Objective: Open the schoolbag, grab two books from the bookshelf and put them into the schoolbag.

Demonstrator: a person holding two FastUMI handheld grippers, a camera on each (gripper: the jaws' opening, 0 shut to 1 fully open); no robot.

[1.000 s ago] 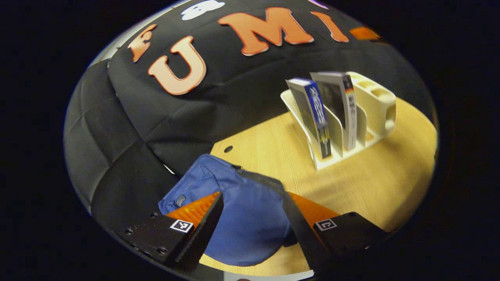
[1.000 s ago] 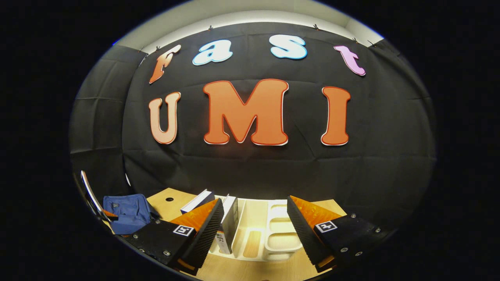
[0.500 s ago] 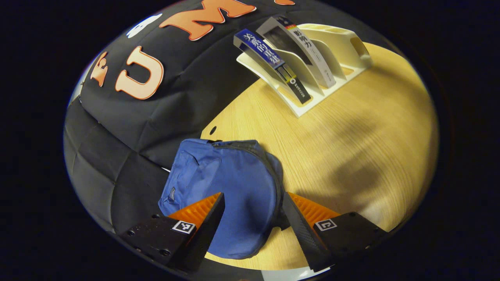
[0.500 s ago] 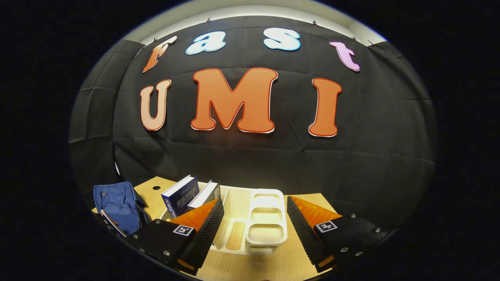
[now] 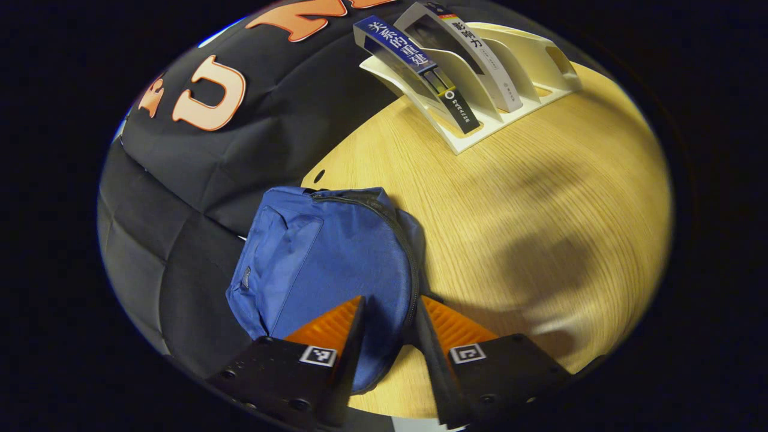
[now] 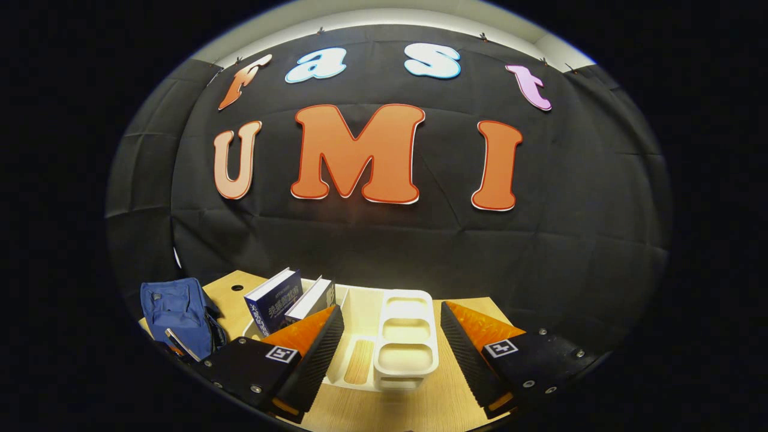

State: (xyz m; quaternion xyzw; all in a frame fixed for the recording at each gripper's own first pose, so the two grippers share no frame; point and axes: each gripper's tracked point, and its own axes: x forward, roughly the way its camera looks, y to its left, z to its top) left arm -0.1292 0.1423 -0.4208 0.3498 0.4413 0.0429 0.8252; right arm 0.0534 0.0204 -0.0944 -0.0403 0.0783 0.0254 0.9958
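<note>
**Fig.: Left gripper lined up on the schoolbag zip**

Left gripper (image 5: 389,327) hangs just over the near end of the blue schoolbag (image 5: 324,264), jaws narrowed to a small gap w/ the zip line (image 5: 403,252) running straight ahead between them; no pinch can be confirmed, fingers look apart from the cloth. Bag lies flat on the wooden table (image 5: 540,228), zip appears closed; its long axis runs away from the gripper, toward the wall. Bookshelf (image 5: 510,102) stands well beyond, to the right, w/ 2 books (image 5: 414,60) leaning in its slots. Right gripper (image 6: 389,348), jaws spread wide, holds nothing & faces the shelf; bag sits far off to its left. So left is the nearer hand for the zip, right for the books. Step, judged: bag not yet opened.
</note>
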